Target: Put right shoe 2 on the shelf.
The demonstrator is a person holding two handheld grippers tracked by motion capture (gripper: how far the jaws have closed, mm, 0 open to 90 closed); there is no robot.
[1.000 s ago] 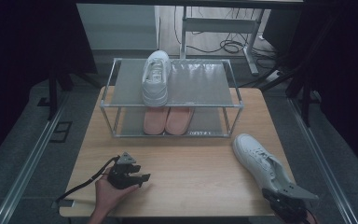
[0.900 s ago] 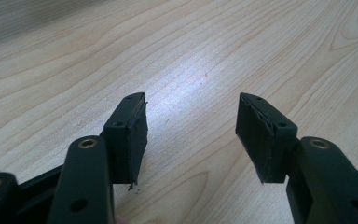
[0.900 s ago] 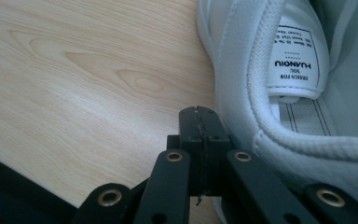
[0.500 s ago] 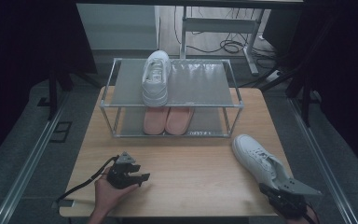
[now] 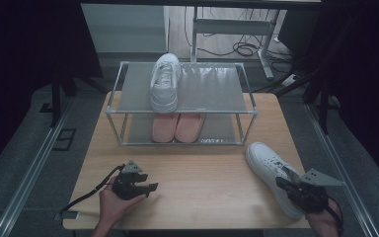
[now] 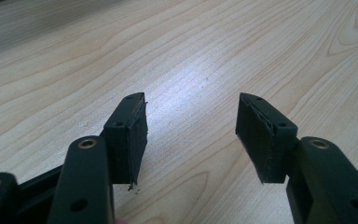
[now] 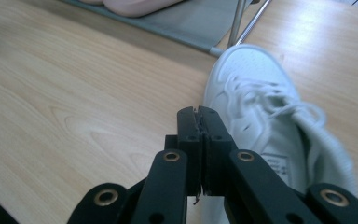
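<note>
A white sneaker (image 5: 269, 168) lies on the wooden table (image 5: 202, 173) at the right, toe toward the rack. My right gripper (image 5: 281, 181) hovers over its heel end, and in the right gripper view its jaws (image 7: 198, 112) are shut with nothing between them, beside the white sneaker (image 7: 256, 107). At the front left my left gripper (image 5: 150, 187) rests on the table in a person's hand. Its jaws (image 6: 193, 100) stand open over bare wood. A second white sneaker (image 5: 165, 81) sits on the rack's top shelf.
A two-shelf metal rack (image 5: 212, 86) stands at the table's far side. A pair of pink shoes (image 5: 177, 127) sits on its lower shelf; the top shelf's right half is bare. Cables and desk legs lie on the floor behind.
My right gripper has risen and moved farther from the table's front edge, over the sneaker's heel. The left gripper and the shoes have stayed put.
</note>
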